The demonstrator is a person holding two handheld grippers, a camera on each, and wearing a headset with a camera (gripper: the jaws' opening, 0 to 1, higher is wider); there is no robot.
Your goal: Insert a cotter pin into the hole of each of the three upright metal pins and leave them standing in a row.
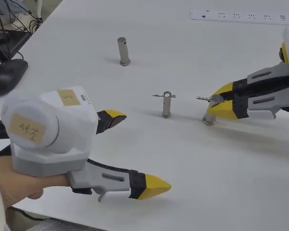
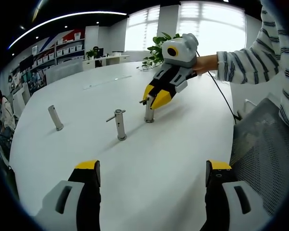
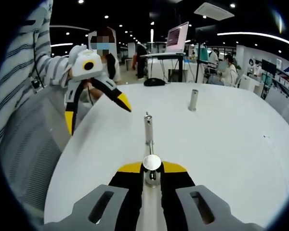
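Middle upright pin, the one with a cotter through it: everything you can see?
The middle pin is a short grey metal cylinder with a wider foot, upright on the white table. A thin cotter pin runs crosswise through the hole near its top, longer on one side. It stands between a bare pin and a third pin at the right tongs. Only table and cotter pin touch it.

The far pin (image 1: 124,50) looks satin grey metal, the table (image 1: 207,192) smooth and matt white
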